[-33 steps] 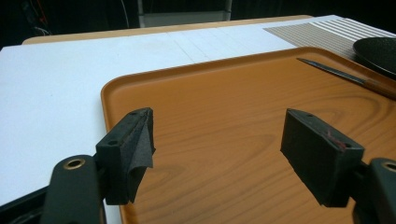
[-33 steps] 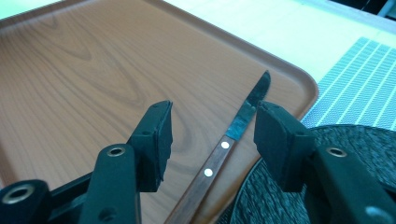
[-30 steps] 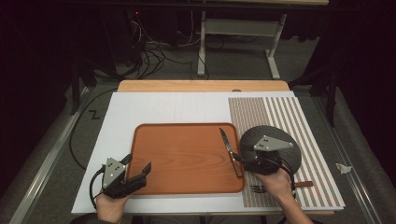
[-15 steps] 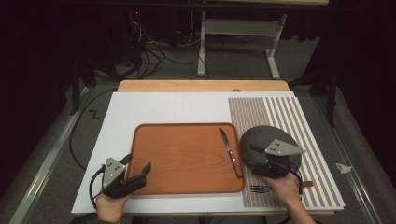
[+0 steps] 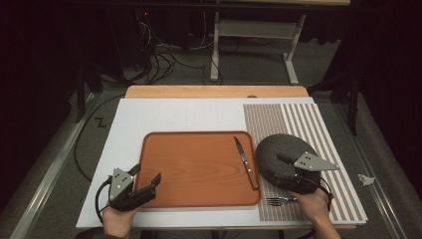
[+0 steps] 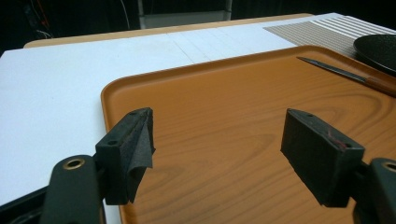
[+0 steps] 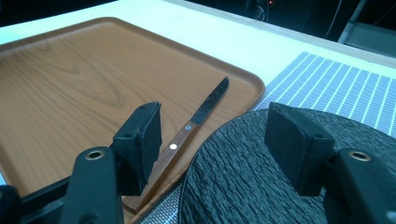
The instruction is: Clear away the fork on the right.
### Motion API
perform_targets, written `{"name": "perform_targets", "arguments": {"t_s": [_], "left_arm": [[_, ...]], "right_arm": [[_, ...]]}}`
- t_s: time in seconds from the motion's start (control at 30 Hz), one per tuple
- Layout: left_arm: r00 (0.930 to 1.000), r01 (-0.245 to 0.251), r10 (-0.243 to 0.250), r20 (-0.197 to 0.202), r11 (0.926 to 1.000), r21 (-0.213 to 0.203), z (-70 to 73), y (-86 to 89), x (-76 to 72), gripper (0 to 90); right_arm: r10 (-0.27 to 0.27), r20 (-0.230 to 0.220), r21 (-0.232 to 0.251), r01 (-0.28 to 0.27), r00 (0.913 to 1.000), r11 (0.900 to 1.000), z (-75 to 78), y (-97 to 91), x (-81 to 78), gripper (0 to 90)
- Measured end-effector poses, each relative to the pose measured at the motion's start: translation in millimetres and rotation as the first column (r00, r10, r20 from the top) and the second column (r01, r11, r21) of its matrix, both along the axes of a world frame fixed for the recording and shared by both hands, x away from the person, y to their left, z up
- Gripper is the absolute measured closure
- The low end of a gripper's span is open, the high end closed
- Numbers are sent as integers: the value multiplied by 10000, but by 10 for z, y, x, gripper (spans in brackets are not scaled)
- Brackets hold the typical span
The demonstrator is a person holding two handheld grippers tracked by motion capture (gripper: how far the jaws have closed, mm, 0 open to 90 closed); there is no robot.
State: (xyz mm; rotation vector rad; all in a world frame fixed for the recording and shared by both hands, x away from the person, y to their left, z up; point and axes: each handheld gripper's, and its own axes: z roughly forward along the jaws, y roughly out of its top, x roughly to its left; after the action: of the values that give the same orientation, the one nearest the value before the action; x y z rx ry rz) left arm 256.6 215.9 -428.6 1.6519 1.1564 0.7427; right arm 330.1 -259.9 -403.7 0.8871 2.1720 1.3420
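We see the knife [image 5: 246,162] lying flat along the right edge of the wooden tray [image 5: 194,169]. Its long axis runs nearly front to back across the worktop [image 5: 164,115], only slightly slanted: the dark blade tip points away from us toward the far edge, and the riveted brown handle points back toward the near right corner of the tray. In the right gripper view the same knife [image 7: 187,135] rests with its handle end on the tray's raised rim, just beside the black plate [image 7: 243,182].

Our right hand-held gripper [image 7: 215,140] hovers over the near left part of that plate; its jaws have just been opening and now stand wide apart, with nothing between the pads. The knife lies just off its left jaw, not touched.

Our left hand-held gripper [image 6: 217,144] sits at the near left corner of the tray, jaws also spread wide and empty, pointing across the tray's wood-grain surface.

The plate [image 5: 286,162] stands on the striped mat [image 5: 318,124], and a fork [image 5: 277,200] lies on that mat in front of the plate, tines toward the tray.
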Motion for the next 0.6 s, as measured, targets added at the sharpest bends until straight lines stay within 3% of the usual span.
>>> {"name": "perform_targets", "arguments": {"t_s": [0.6], "left_arm": [[10000,-22,22,14,10000,-17,1,-2,7,259]], "right_arm": [[-391,145,85,390,9991,9992,-9,-206,-56,364]]}}
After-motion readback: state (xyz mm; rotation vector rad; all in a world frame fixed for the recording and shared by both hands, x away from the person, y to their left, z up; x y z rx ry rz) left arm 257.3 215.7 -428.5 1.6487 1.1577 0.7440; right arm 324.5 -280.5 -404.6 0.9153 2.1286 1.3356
